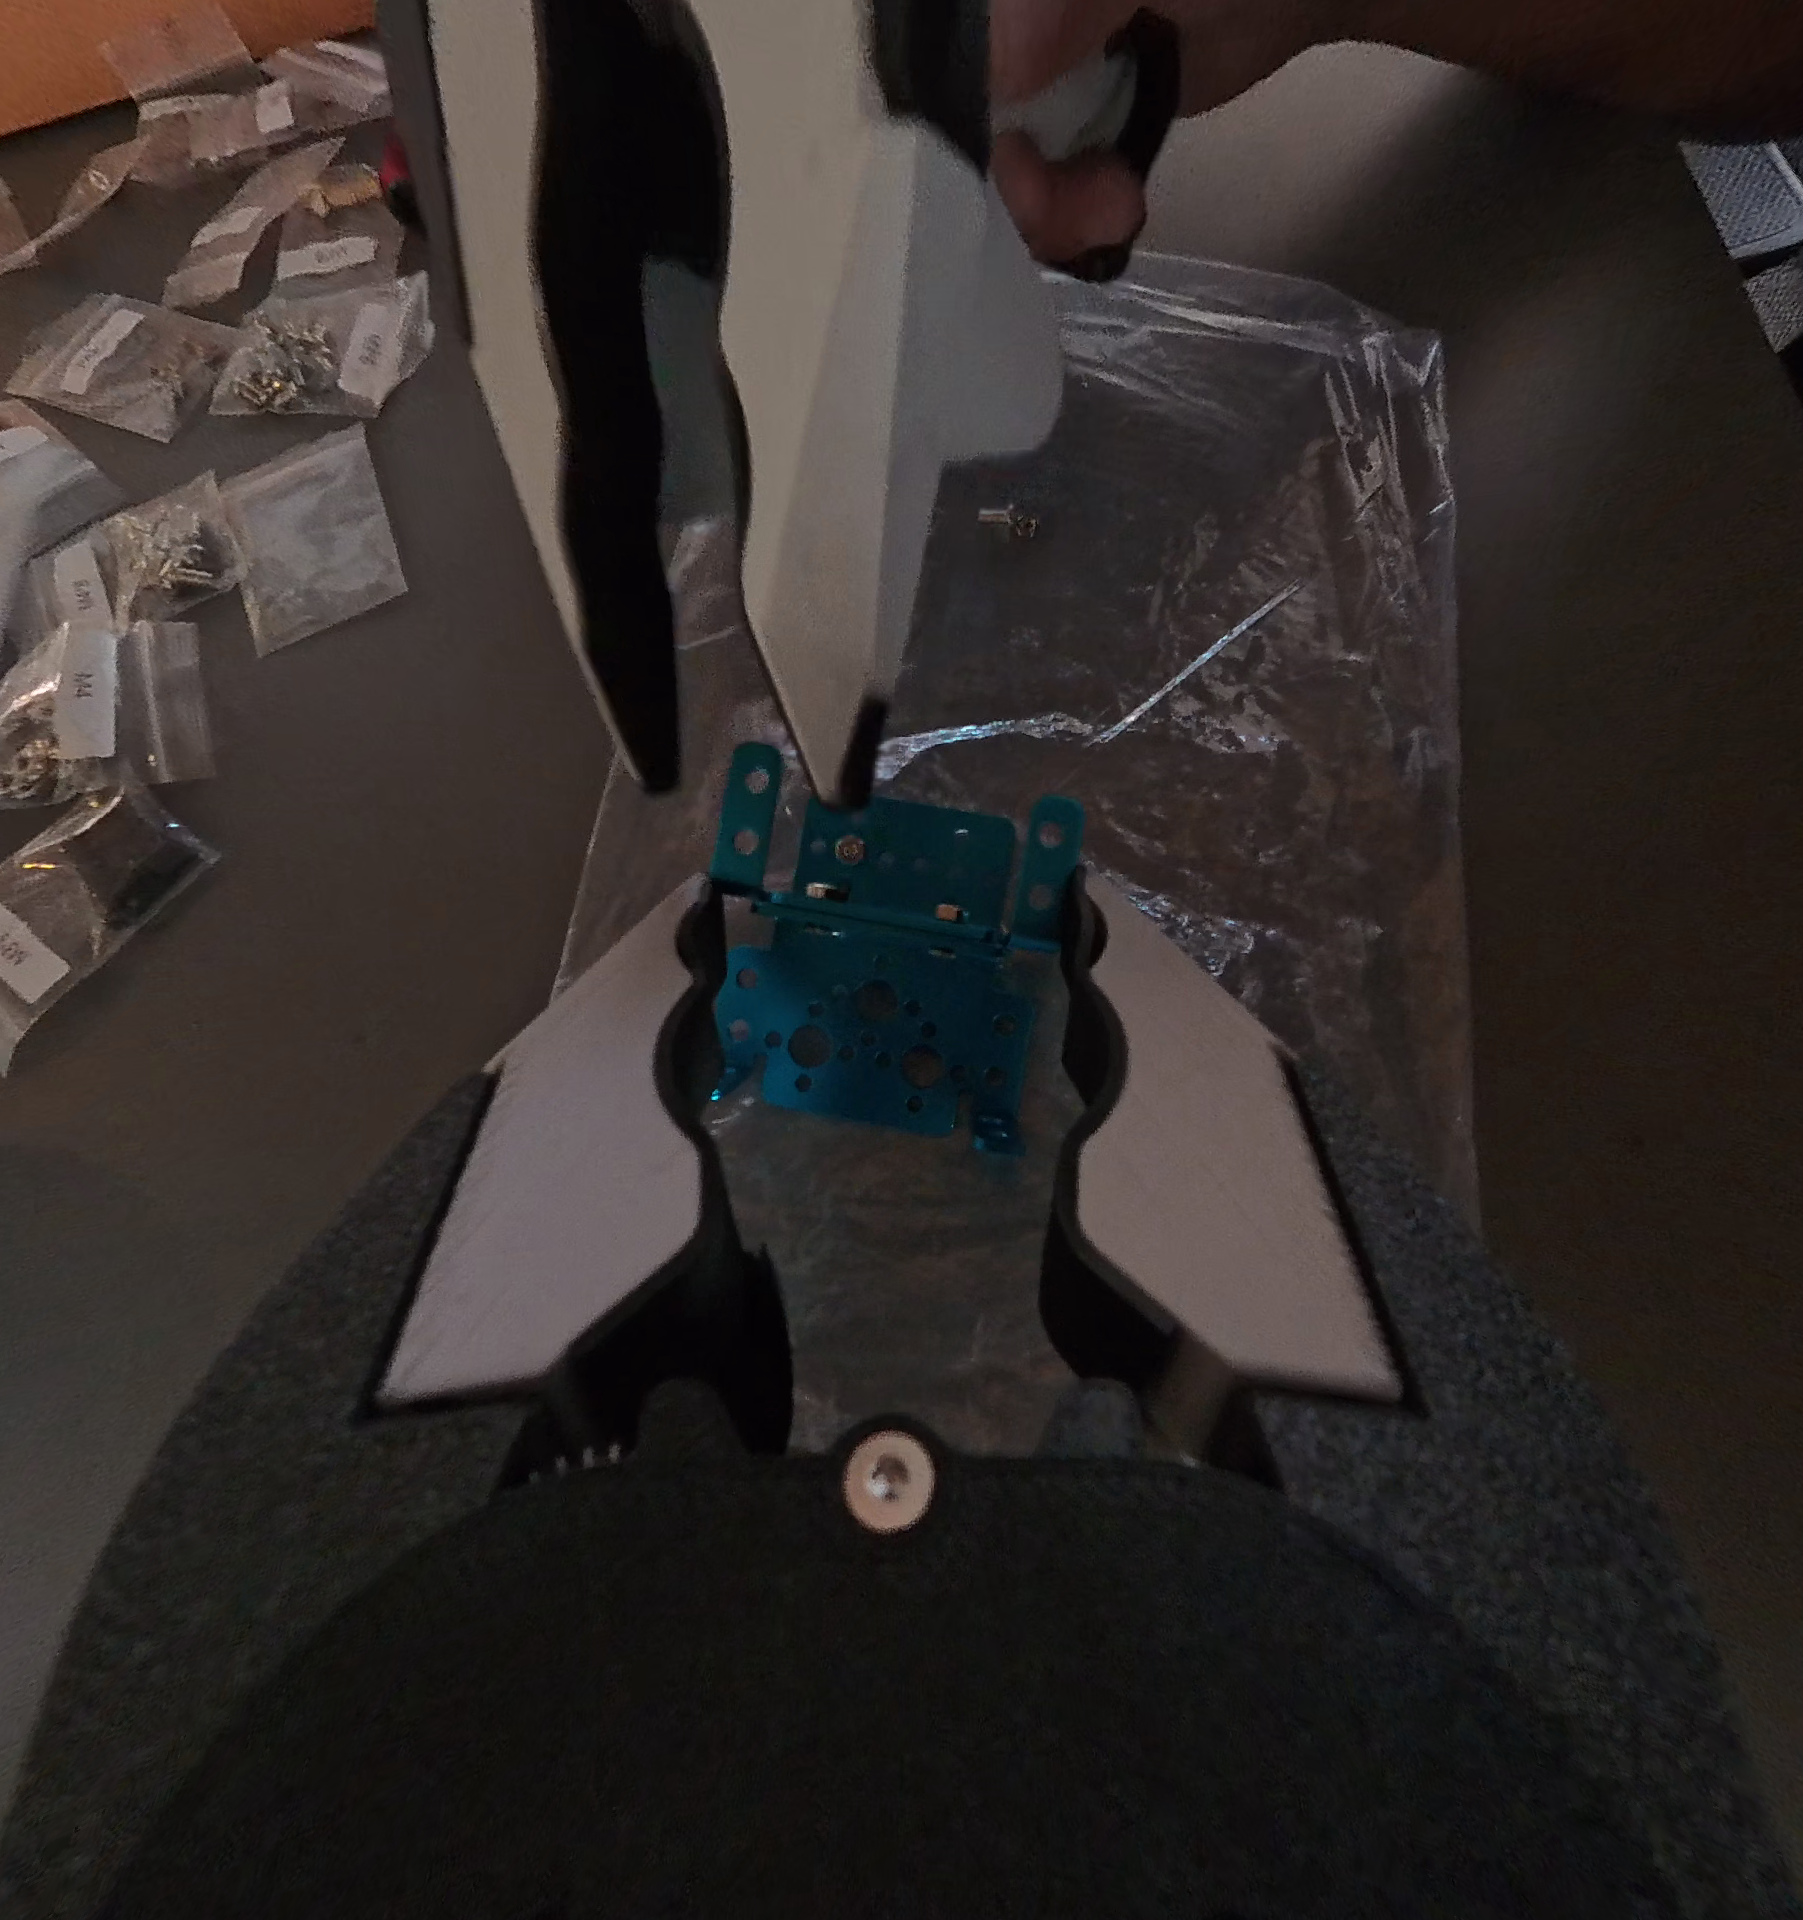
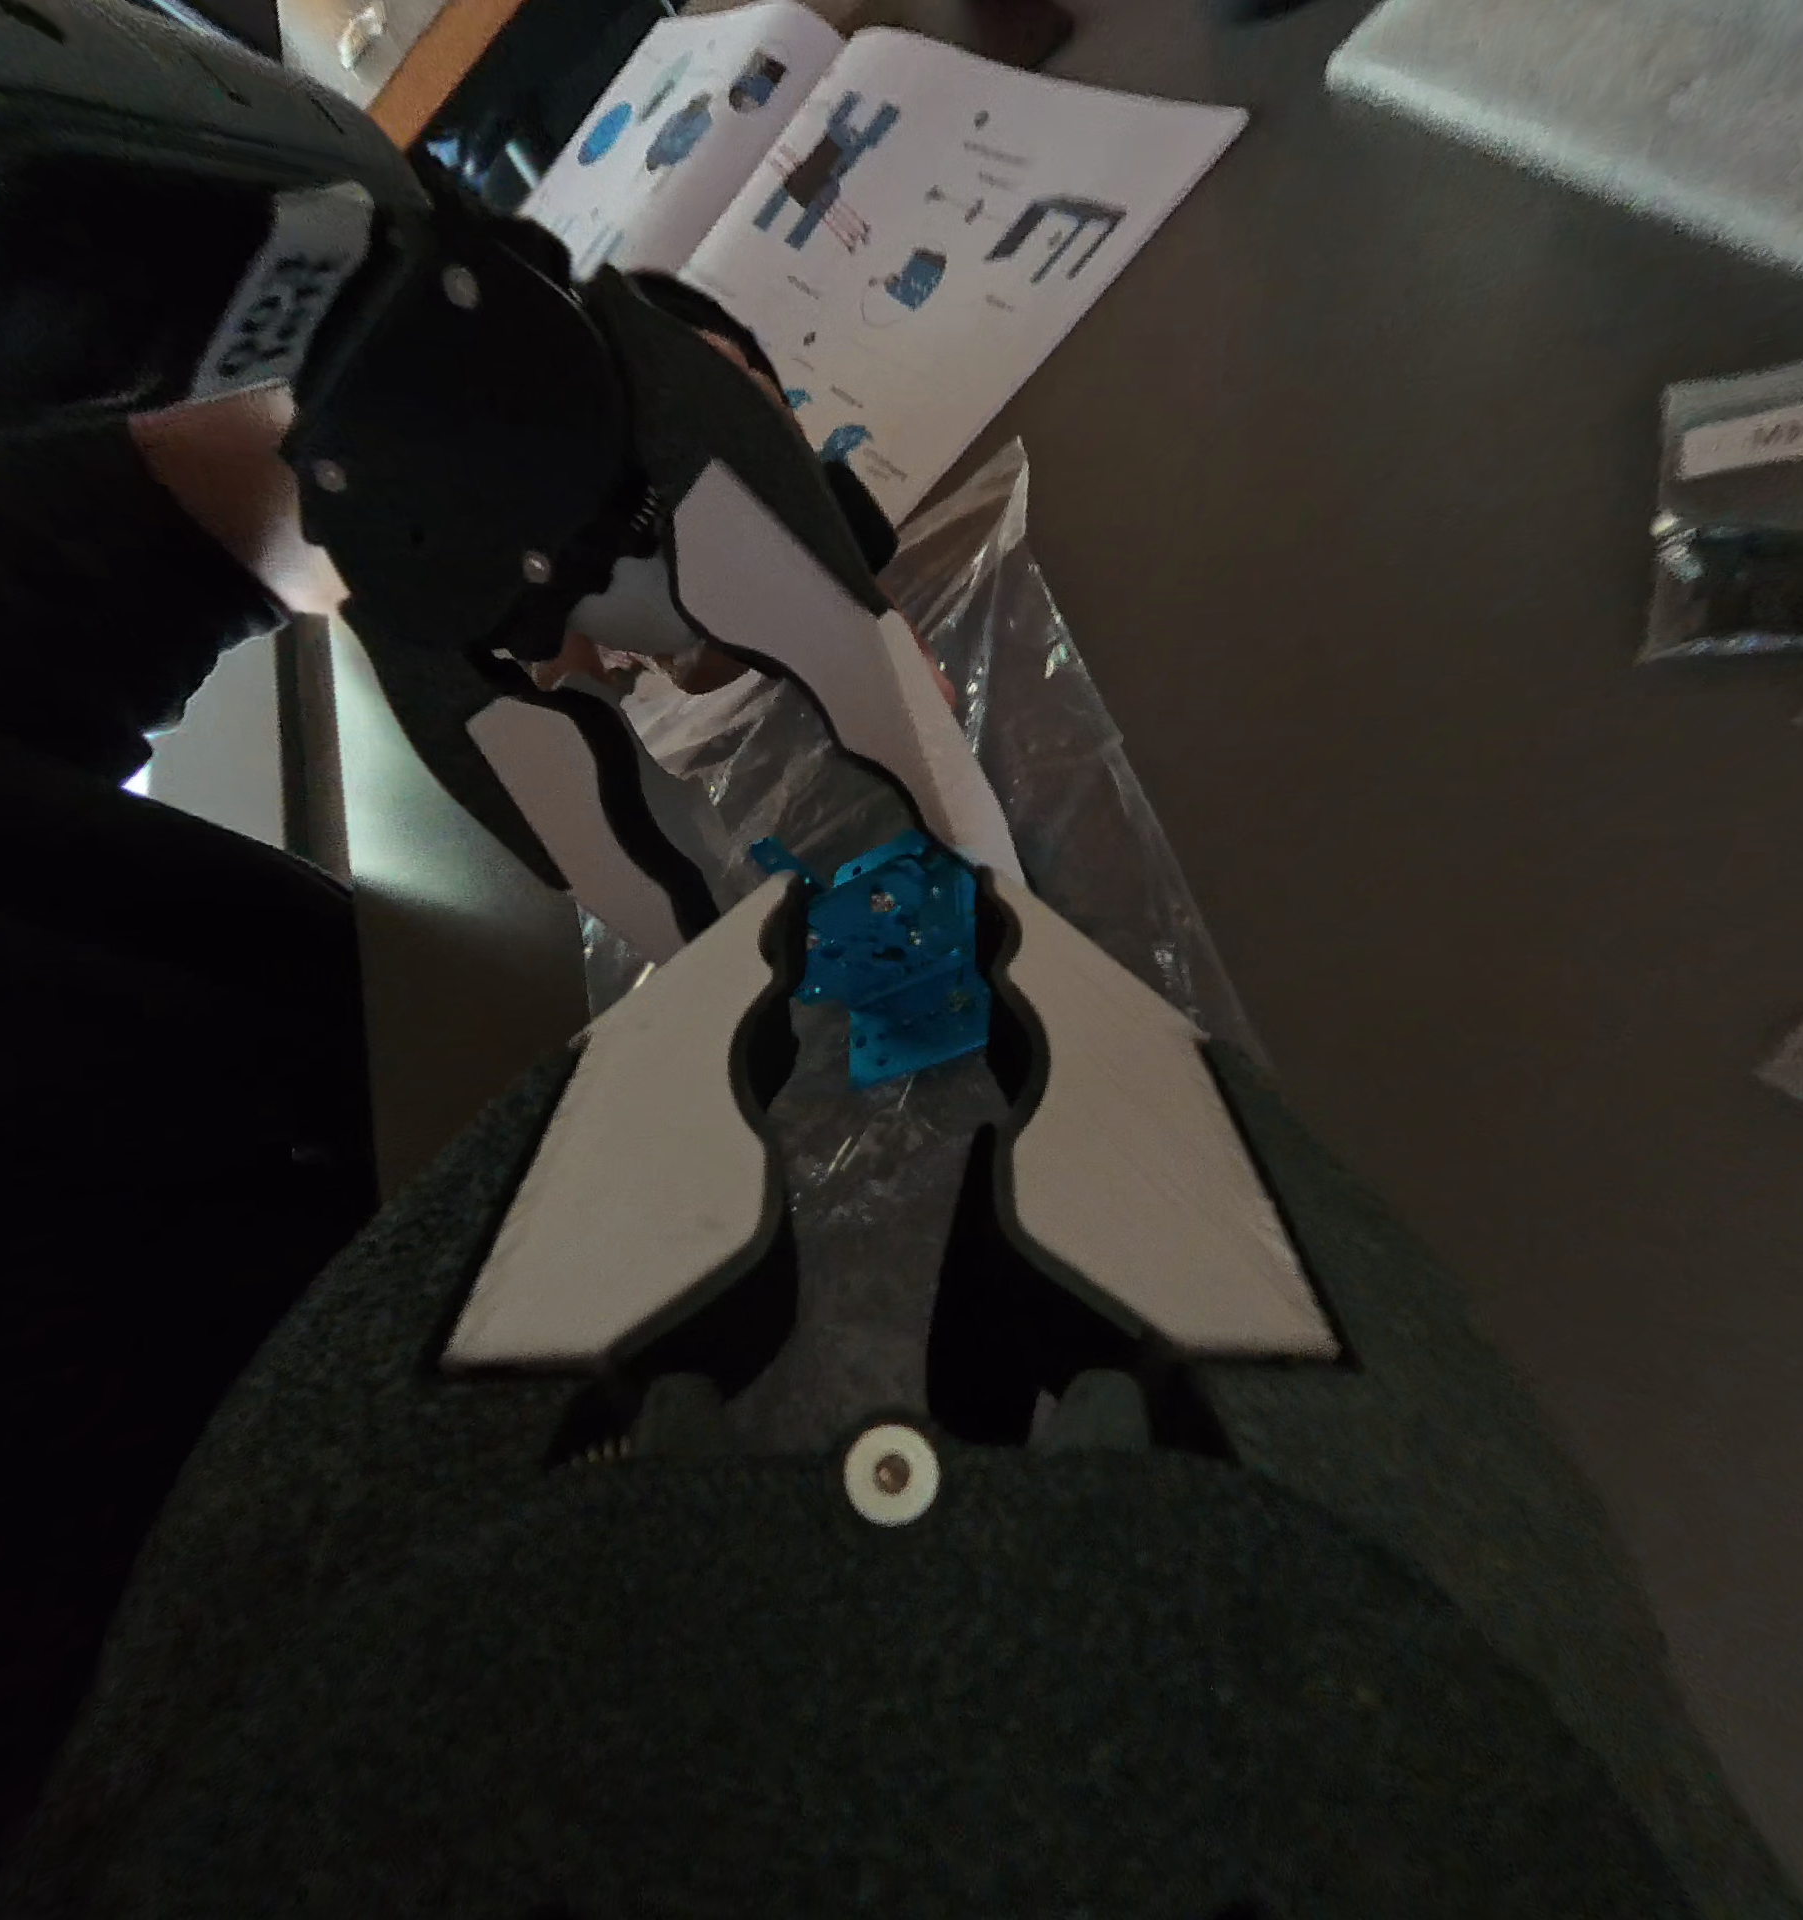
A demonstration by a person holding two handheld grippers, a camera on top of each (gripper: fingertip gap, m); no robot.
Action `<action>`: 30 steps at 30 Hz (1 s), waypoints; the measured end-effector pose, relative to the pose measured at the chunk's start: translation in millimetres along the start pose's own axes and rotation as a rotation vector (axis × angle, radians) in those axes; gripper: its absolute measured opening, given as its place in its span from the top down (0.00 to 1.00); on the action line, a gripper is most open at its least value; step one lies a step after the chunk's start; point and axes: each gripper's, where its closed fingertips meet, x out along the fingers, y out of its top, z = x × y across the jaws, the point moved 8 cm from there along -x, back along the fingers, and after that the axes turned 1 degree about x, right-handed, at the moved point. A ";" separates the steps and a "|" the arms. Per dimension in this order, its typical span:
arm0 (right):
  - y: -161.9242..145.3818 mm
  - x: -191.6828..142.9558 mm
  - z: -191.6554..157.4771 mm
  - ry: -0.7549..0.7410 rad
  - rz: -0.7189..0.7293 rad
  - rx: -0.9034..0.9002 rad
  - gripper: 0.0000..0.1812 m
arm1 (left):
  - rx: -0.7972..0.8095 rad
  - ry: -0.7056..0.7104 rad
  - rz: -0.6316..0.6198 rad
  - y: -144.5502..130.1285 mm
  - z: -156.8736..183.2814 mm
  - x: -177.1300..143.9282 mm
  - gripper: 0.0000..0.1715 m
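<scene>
One blue metal bracket assembly (image 1: 881, 971), drilled with round holes and made of a flat plate, an upright plate and two upright end tabs, sits on a sheet of clear plastic film (image 1: 1240, 727) spread over the dark grey table (image 1: 409, 883). The left gripper (image 1: 886, 914) has its two fingers set against the bracket's left and right sides at the fold line and is clenched on it. The right gripper (image 1: 751, 790) comes in from the far side; in the left wrist view one of its fingertips (image 1: 845, 769) touches the top edge of the upright plate, and the other hangs just left of the left tab. In the right wrist view the right gripper (image 2: 892, 899) shows the bracket (image 2: 892, 977) between its two fingers with a gap on the left side, so it stands released around the part. Two small silver screws (image 1: 1011, 516) lie loose on the film beyond the bracket. At least ten small clear bags of hardware (image 1: 149, 540), each with a white label, are scattered on the table to the left; an exact count cannot be made because of overlap and blur. One open instruction booklet (image 2: 876, 208) with blue part diagrams lies past the film. A person's hand (image 1: 1073, 197) holds the right gripper.
</scene>
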 end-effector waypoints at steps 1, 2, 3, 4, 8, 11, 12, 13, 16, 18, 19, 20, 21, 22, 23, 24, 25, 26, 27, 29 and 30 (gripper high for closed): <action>1.8 -5.1 0.0 -0.019 0.026 -0.024 0.82 | 0.000 -0.006 -0.001 -0.2 0.1 -0.1 0.62; 3.9 -10.4 -1.3 -0.032 0.055 -0.057 0.80 | 0.004 -0.013 -0.001 -0.3 0.6 -0.3 0.62; 6.4 -15.1 -4.3 -0.040 0.085 -0.095 0.80 | 0.008 -0.016 -0.002 -0.5 0.9 -0.4 0.62; 8.7 -18.8 -8.2 -0.048 0.110 -0.141 0.79 | 0.010 -0.016 -0.002 -0.6 1.0 -0.5 0.62; 3.3 -10.0 -20.2 -0.111 0.021 -0.342 0.78 | 0.012 -0.015 -0.001 -0.6 1.1 -0.3 0.62; -4.9 9.3 -24.5 -0.174 -0.116 -0.431 0.79 | 0.014 -0.011 -0.002 -0.4 1.3 -0.3 0.62; -5.3 13.4 -22.9 -0.226 -0.131 -0.456 0.81 | 0.014 -0.009 -0.002 -0.5 1.4 -0.2 0.62; -4.1 14.4 -22.9 -0.256 -0.126 -0.475 0.84 | 0.015 -0.008 -0.002 -0.4 1.5 -0.1 0.62; -4.0 15.9 -22.3 -0.305 -0.161 -0.498 0.84 | 0.016 -0.002 -0.003 -0.2 1.8 0.2 0.62; -4.3 17.3 -22.9 -0.324 -0.170 -0.514 0.84 | 0.015 0.000 -0.004 -0.3 1.9 0.2 0.62; -3.8 17.2 -23.3 -0.327 -0.174 -0.517 0.84 | 0.015 0.000 -0.004 -0.3 1.9 0.2 0.62; -3.6 17.3 -23.3 -0.326 -0.177 -0.514 0.84 | 0.014 0.000 -0.004 -0.3 1.8 0.2 0.62; -4.0 17.6 -23.5 -0.312 -0.182 -0.503 0.86 | 0.013 -0.001 -0.004 -0.3 1.8 0.3 0.62; -3.9 17.5 -23.0 -0.308 -0.181 -0.494 0.86 | 0.014 -0.001 -0.004 -0.2 1.8 0.3 0.62; -3.7 17.3 -22.4 -0.303 -0.182 -0.493 0.86 | 0.014 -0.002 -0.004 -0.2 1.8 0.5 0.62; -3.1 17.3 -21.9 -0.296 -0.185 -0.485 0.86 | 0.015 -0.002 -0.004 -0.2 1.8 0.5 0.62; -2.4 17.3 -21.3 -0.288 -0.189 -0.472 0.87 | 0.016 -0.001 -0.004 -0.2 2.0 0.5 0.62; -1.5 16.9 -20.4 -0.282 -0.191 -0.459 0.89 | 0.019 0.001 -0.004 -0.1 2.2 0.6 0.62; -1.2 16.7 -19.7 -0.266 -0.193 -0.449 0.89 | 0.022 0.003 -0.005 0.0 2.5 0.8 0.62; -0.9 16.1 -18.8 -0.245 -0.202 -0.427 0.89 | 0.026 0.002 -0.005 0.4 3.3 1.1 0.62; -0.8 16.2 -19.1 -0.246 -0.208 -0.428 0.89 | 0.027 0.002 -0.005 0.6 3.6 1.3 0.62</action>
